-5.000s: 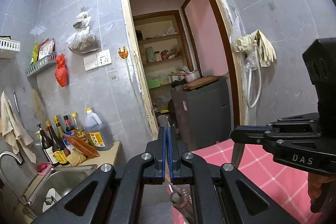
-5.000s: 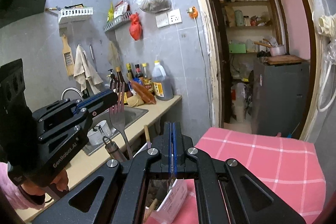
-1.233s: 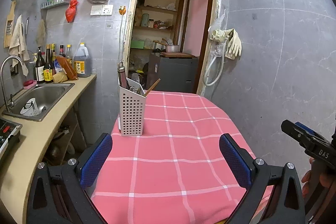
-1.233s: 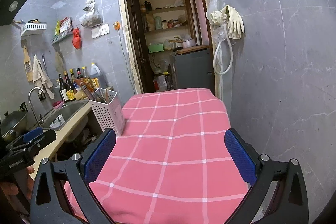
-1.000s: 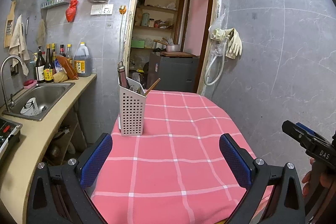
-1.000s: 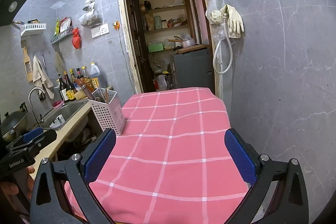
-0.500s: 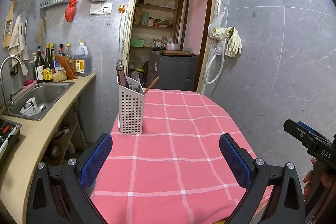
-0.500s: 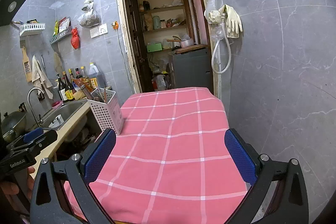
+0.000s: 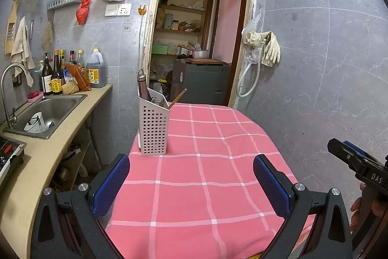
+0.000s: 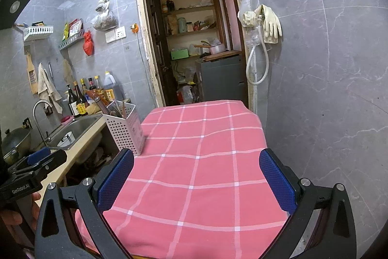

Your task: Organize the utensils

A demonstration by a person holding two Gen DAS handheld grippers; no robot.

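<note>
Seen from both wrist cameras, a white perforated plastic utensil caddy (image 9: pixel 153 128) stood upright at the far left edge of a table draped in a pink cloth with white checks (image 9: pixel 206 174), on the side nearest the kitchen counter. A steel-capped dark handle (image 9: pixel 141 85), a slanting wooden stick (image 9: pixel 177 98) and several grey metal utensils rose out of its open top; the individual metal pieces could not be told apart. The rest of the cloth lay bare.

The left gripper (image 9: pixel 191 183), black-framed with blue pads (image 9: pixel 110 186), hung low over the near edge of the table, its jaws spread wide and holding nothing. The right gripper (image 10: pixel 196 183) was likewise released, its blue-padded fingers (image 10: pixel 277 182) far apart above the near end of the cloth and well apart from the caddy. Each gripper appeared at the margin of the other's view, held off the table's sides.

Along the left wall ran a beige counter (image 9: pixel 48 149) with a stainless steel sink (image 9: pixel 48 113), in which a white cup (image 9: pixel 36 124) lay. Dark sauce bottles (image 9: pixel 52 79) and a large brown oil jug (image 9: pixel 95 73) stood behind the sink. Pale rubber gloves (image 10: pixel 270 24) hung on the grey tiled wall beside an open doorway.
</note>
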